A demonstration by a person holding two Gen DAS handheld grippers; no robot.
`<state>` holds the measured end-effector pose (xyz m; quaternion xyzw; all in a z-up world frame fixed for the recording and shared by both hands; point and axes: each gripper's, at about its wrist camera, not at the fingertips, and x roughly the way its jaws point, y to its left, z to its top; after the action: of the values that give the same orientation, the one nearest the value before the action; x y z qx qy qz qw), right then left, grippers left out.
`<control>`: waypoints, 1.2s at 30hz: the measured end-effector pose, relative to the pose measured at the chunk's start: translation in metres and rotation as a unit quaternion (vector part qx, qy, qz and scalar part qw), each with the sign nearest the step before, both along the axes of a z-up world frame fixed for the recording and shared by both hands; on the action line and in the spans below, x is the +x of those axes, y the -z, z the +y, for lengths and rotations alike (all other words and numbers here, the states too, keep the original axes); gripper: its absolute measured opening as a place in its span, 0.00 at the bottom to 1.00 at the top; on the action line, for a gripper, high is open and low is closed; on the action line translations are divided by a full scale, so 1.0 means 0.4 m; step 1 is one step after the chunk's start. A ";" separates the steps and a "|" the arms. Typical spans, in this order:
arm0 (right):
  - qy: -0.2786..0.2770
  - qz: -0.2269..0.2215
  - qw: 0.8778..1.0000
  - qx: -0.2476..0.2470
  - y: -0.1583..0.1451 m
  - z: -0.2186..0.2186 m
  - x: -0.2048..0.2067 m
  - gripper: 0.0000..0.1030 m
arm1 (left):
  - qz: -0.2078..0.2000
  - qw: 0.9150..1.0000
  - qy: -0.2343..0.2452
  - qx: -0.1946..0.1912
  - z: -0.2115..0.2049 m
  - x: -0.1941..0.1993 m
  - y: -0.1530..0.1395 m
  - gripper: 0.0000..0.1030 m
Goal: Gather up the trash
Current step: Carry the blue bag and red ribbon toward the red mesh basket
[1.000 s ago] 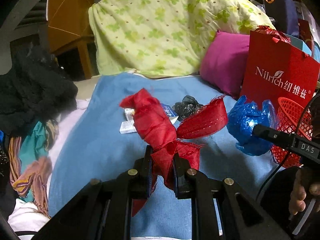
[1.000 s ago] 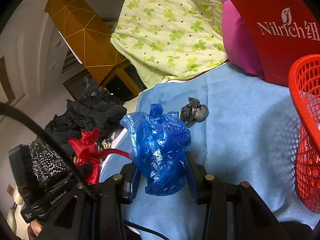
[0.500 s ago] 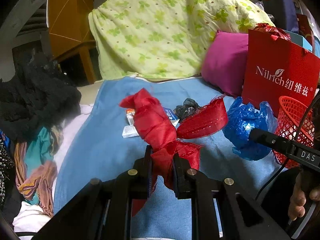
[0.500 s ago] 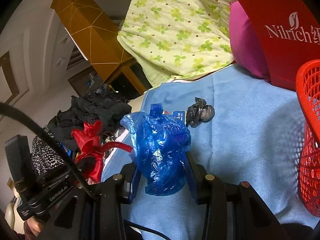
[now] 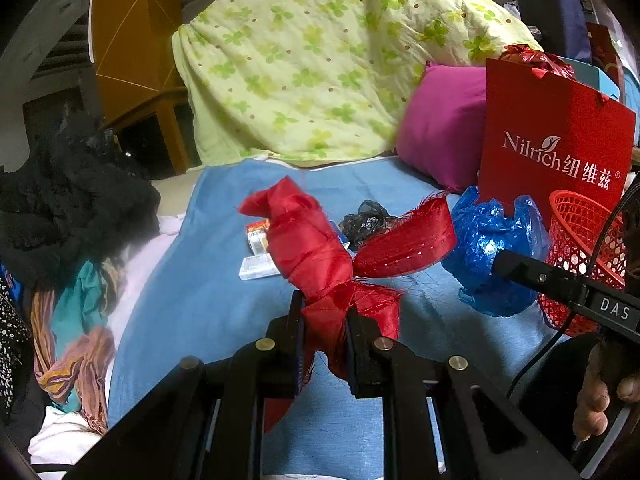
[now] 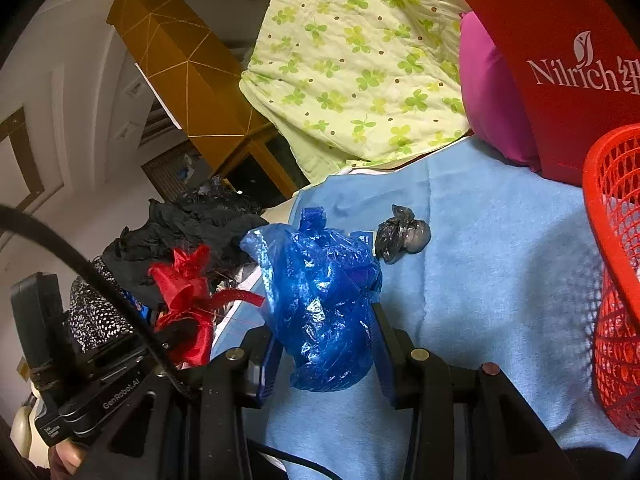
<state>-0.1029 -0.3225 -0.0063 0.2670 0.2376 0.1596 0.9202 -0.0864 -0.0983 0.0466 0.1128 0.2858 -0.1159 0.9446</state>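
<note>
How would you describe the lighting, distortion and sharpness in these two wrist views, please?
Left wrist view: dim room, strong fisheye bending, black vignette corners, red ribbon sharp. Right wrist view: same curvature, glossy highlights on the blue plastic bag, red basket cropped and soft at the edge.

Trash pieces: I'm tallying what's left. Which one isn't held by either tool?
The crumpled black bag, lying loose on the blue blanket; the red ribbon and blue bag are both clamped.

Red basket (image 6: 612, 280) cut off by the right edge, its contents unclear through the mesh, small cartons (image 5: 258, 254) partly hidden behind the red ribbon (image 5: 316, 256), their print too small to read, red paper bag (image 6: 560, 68) lettering clipped at the frame edge
</note>
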 end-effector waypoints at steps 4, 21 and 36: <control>0.003 -0.002 1.000 0.001 -0.001 -0.007 -0.010 0.42 | 0.001 1.000 0.003 -0.001 -0.006 0.000 -0.003 0.17; 0.014 -0.007 1.000 0.000 -0.008 -0.030 -0.029 0.42 | -0.009 1.000 0.015 0.001 -0.025 -0.025 -0.019 0.17; 0.025 -0.016 1.000 -0.004 -0.052 -0.021 -0.060 0.42 | -0.019 1.000 0.018 -0.013 -0.009 -0.041 -0.049 0.17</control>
<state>-0.1269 -0.3308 0.0144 0.2669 0.2168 0.1404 0.9285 -0.1029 -0.1020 0.0661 0.1073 0.2639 -0.1341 0.9491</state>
